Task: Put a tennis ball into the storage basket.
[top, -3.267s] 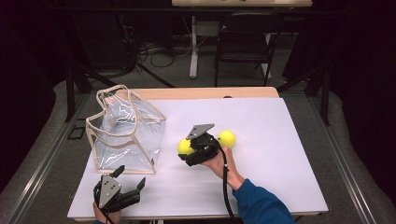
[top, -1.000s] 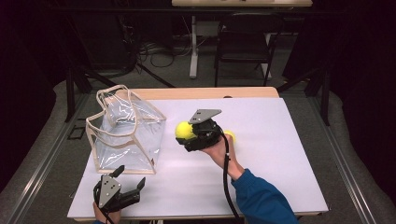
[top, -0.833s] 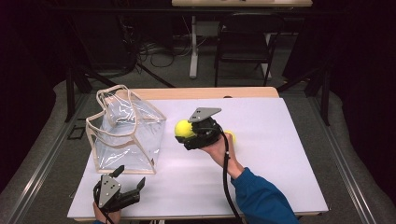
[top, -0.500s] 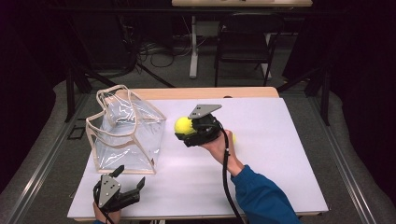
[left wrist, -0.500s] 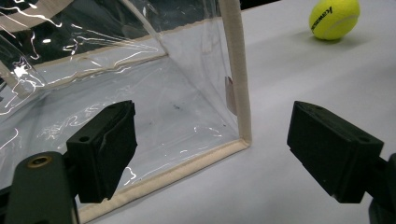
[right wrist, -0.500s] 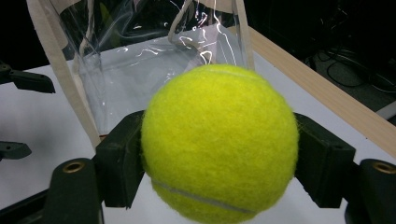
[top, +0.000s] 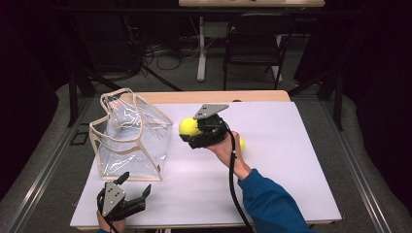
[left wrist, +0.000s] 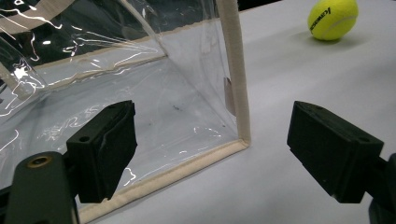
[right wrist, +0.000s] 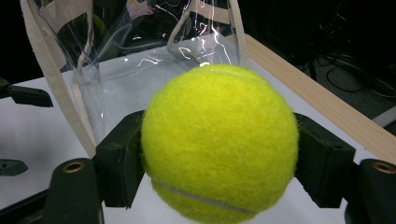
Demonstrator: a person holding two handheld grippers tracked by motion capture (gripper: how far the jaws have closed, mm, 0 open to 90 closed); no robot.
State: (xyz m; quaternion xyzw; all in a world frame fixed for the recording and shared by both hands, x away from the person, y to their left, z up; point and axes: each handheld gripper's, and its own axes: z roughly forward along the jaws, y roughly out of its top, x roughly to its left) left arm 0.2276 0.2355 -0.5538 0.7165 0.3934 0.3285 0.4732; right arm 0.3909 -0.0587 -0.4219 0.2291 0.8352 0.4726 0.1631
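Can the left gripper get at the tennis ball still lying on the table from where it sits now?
Probably yes: the left gripper is open, and bare table runs past the clear bag's corner to the loose tennis ball. The right forearm may crowd it.

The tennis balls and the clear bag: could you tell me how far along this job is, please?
Done: the right gripper has one tennis ball clamped and lifted off the table. In hand: carrying it toward the clear bag, which holds no ball. Left: dropping it in, then the second ball. The left gripper waits open.

Right tongs (top: 187, 133) clamped and raised; left tongs (top: 136, 187) agape, low.
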